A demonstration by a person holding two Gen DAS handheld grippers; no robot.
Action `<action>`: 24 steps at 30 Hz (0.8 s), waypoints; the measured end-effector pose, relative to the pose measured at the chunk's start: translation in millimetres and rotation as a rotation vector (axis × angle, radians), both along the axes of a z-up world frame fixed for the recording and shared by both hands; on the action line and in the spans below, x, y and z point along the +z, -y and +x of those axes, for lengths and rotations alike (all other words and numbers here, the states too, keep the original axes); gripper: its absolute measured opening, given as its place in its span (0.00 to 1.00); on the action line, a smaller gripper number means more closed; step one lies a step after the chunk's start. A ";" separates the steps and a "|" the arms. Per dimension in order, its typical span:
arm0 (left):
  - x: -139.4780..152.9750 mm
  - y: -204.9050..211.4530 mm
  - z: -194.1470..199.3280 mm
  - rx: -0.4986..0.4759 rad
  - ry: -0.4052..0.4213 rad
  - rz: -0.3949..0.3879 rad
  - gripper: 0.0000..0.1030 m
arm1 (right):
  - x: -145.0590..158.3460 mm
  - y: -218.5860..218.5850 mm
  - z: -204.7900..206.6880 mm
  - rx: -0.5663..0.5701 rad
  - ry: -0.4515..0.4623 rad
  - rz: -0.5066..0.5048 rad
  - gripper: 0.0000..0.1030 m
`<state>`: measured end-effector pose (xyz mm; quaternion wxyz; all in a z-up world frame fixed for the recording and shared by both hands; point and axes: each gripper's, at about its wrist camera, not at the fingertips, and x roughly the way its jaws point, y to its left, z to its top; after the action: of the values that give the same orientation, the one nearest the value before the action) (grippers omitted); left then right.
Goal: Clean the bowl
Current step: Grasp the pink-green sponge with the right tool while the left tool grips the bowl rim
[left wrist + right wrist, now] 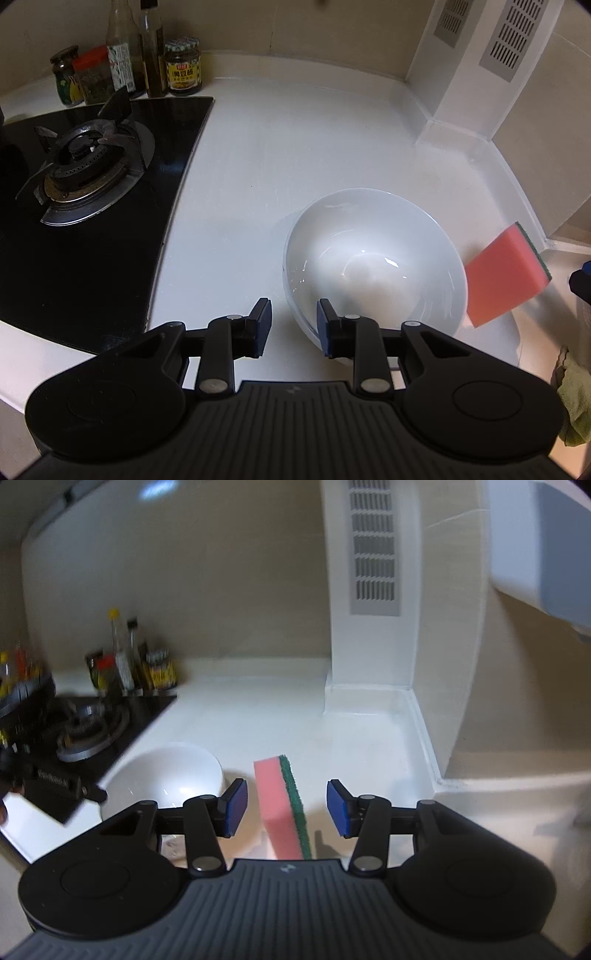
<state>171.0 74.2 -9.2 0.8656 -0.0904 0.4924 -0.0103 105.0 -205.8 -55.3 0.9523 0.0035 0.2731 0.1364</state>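
Left gripper (293,328): jaws released, straddling the near rim of the white bowl (373,258). Right gripper (284,806): jaws released, pink-green sponge (282,808) standing between them, untouched.

I count one white bowl (373,266), one pink sponge (504,275), one gas burner (85,162), two vent grilles (513,37), two tall bottles (151,48), three jars (183,66) and one green cloth (572,402)

Left wrist view looking steeply down, right wrist view lower, forward, sharing bowl (373,258), sponge (282,808)
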 end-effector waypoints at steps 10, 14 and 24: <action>-11.6 -9.4 25.5 -0.024 -0.048 -0.024 0.31 | -14.9 -33.5 62.0 0.139 -0.190 -0.171 0.43; -18.3 -13.2 35.4 -0.057 -0.063 -0.027 0.31 | -29.8 -41.7 79.6 0.132 -0.285 -0.190 0.37; -29.1 -26.2 61.1 -0.189 -0.104 -0.050 0.29 | 31.6 -44.9 48.8 0.052 -0.125 -0.105 0.26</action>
<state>232.1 100.4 -38.3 0.8315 -0.0653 0.5426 -0.0996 153.9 -160.9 -23.6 0.9284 -0.0452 0.3386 0.1458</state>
